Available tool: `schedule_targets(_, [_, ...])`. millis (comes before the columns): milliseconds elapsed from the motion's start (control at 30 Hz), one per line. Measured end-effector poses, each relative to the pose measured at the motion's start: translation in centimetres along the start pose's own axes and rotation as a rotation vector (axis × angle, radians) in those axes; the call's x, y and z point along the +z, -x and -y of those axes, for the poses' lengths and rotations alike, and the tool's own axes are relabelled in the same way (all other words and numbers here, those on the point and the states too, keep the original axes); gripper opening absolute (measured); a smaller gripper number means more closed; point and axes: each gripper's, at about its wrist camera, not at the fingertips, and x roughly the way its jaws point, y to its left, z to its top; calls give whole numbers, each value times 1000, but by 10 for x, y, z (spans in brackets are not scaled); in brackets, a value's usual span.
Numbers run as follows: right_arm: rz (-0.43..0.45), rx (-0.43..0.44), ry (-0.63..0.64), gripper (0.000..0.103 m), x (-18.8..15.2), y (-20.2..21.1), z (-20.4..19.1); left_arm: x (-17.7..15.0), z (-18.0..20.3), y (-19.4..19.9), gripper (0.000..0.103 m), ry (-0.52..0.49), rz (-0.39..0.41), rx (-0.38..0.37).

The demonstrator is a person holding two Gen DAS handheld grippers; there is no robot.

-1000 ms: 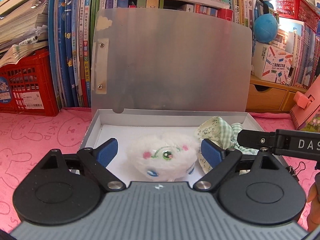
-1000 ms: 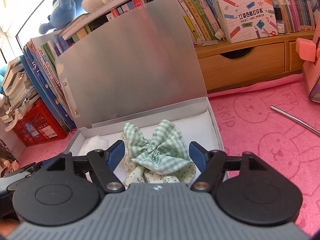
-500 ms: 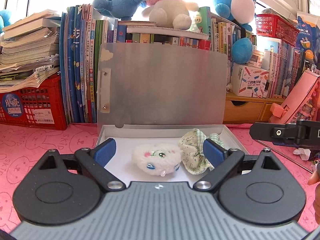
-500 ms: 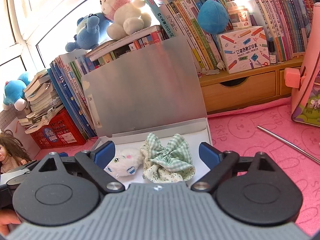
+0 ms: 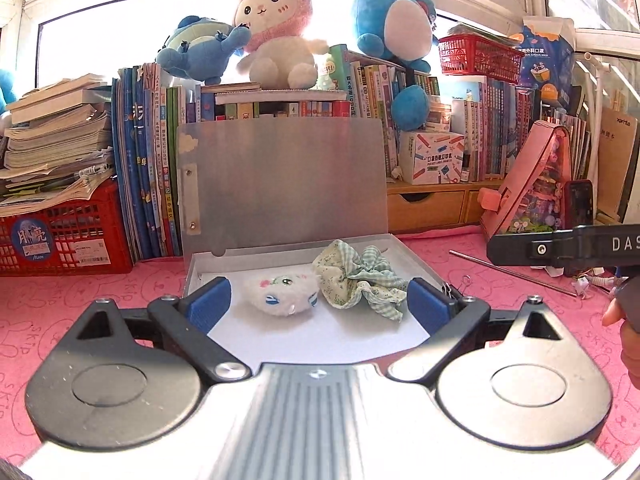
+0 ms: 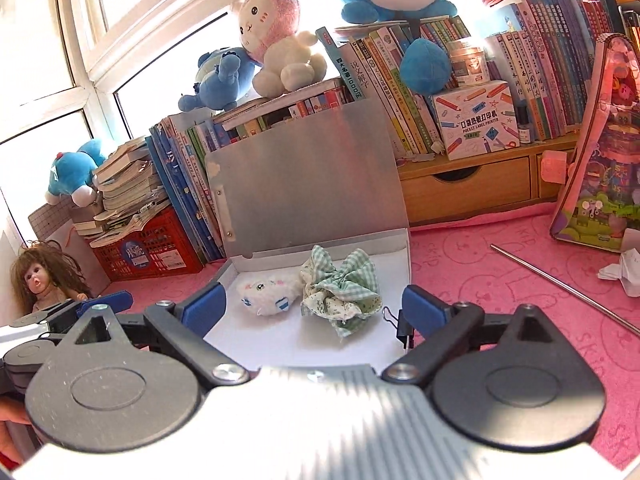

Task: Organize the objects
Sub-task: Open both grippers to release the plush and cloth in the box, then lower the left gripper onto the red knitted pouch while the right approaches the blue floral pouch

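A flat white box (image 5: 416, 258) (image 6: 407, 254) lies on the pink cloth with its grey lid (image 5: 282, 180) (image 6: 308, 184) standing upright. Inside lie a white fluffy plush (image 5: 282, 293) (image 6: 266, 294) and, to its right, a green checked cloth scrunchie (image 5: 358, 278) (image 6: 340, 288). My left gripper (image 5: 318, 308) is open, held back from the box, with nothing between its fingers. My right gripper (image 6: 314, 310) is also drawn back; its jaws are opening and touch nothing. The right gripper's black body (image 5: 560, 246) shows at the right edge of the left wrist view.
A black binder clip (image 6: 398, 324) lies by the box's near right corner. A metal rod (image 6: 560, 288) and crumpled paper (image 6: 622, 274) lie on the cloth to the right, with a pink toy house (image 6: 600, 152) behind. Books, red crates (image 5: 60, 236), plush toys and a doll (image 6: 44, 280) line the back.
Both grippers have pulled back and risen from the box, so plush and scrunchie look smaller. The right gripper's jaws have widened off the scrunchie, which stays in the box.
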Motion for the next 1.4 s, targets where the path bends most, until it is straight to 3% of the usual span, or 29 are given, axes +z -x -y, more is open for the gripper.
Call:
schedule_targets(233, [-7,-2,45,99,-17,20,-5,-11,11,27,97,-25,27,-26])
schedule_targets(633, [-2,12,132,101,-41,47,-21,-35,13,61,97,-9,8,-37])
schedule_targets(1400, [-53,-7,242,102,-103,74,-37,-93,-5,96,97,65,-86,35])
